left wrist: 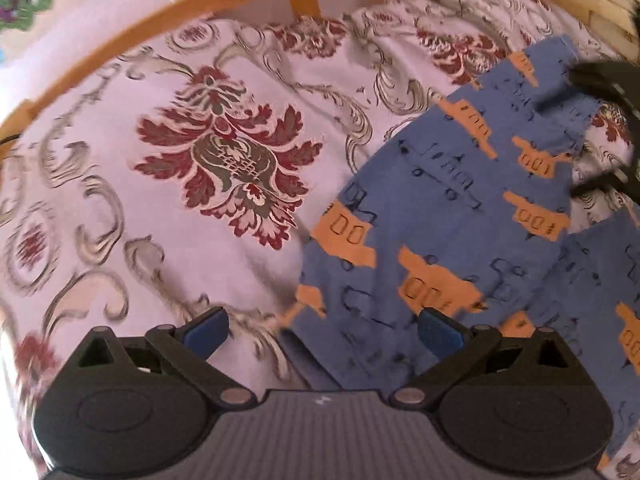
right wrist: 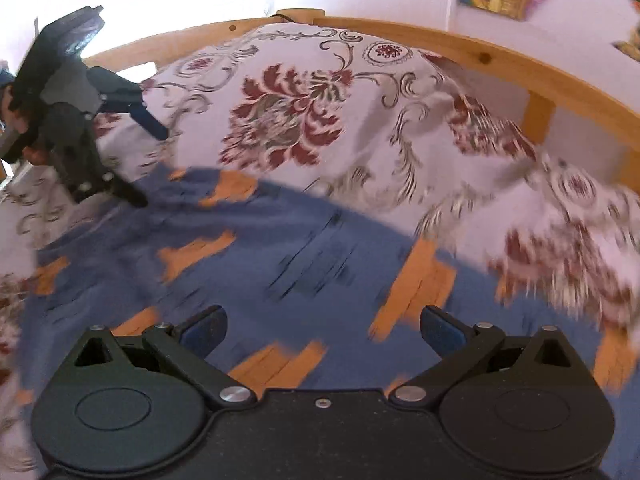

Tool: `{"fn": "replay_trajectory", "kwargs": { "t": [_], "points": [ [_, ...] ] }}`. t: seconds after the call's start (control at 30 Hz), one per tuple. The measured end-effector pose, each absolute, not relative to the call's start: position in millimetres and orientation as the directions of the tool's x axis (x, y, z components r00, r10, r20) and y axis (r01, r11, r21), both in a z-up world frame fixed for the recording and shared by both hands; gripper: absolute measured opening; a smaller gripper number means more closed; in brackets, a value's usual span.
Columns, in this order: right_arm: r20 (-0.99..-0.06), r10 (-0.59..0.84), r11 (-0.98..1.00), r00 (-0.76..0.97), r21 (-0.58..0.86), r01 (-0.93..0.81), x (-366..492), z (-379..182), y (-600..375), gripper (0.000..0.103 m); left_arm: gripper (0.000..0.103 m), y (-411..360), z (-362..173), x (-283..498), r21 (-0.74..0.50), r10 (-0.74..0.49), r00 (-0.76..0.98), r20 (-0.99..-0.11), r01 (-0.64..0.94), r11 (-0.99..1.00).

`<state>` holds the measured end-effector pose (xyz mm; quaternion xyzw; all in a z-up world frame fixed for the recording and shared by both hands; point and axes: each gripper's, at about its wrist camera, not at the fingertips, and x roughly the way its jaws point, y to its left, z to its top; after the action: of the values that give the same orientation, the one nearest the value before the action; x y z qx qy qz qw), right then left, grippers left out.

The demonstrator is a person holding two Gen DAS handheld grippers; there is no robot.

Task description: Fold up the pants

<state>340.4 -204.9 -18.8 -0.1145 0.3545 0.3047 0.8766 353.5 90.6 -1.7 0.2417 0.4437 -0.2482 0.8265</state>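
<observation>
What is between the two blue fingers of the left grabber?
In the left wrist view, the left gripper stands open; the flowery bedspread and the blue pants' edge lie between its fingers.

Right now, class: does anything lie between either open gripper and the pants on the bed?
Nothing visible does. The pants lie spread on the bedspread, with both the left gripper and right gripper open directly above bare fabric.

The blue pants with orange prints lie spread on the floral bedspread. The left tongs gape wide at the pants' near edge; the right tongs straddle their far end.
</observation>
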Motion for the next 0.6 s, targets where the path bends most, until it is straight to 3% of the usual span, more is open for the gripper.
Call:
{"fn": "replay_trajectory", "kwargs": {
  "t": [0.23,0.4,0.5,0.6],
  "points": [
    [-0.766,0.413,0.713,0.492,-0.065,-0.698,423,-35,-188,0.102,0.103,87,-15,389,0.166,-0.229,0.406,-0.885,0.734,0.658],
    [-0.786,0.427,0.703,0.448,-0.023,-0.711,451,-39,-192,0.093,0.103,95,-12,412,0.037,-0.311,0.33,-0.891,0.736,0.676],
    [-0.801,0.416,0.692,0.43,-0.027,-0.721,456,-39,-192,0.082,0.095,95,-10,419,0.002,-0.327,0.312,-0.892,0.726,0.688],
    [-0.83,0.376,0.67,0.413,-0.064,-0.74,455,-41,-188,0.071,0.08,97,-8,424,-0.008,-0.316,0.299,-0.9,0.715,0.699]
  ]
}}
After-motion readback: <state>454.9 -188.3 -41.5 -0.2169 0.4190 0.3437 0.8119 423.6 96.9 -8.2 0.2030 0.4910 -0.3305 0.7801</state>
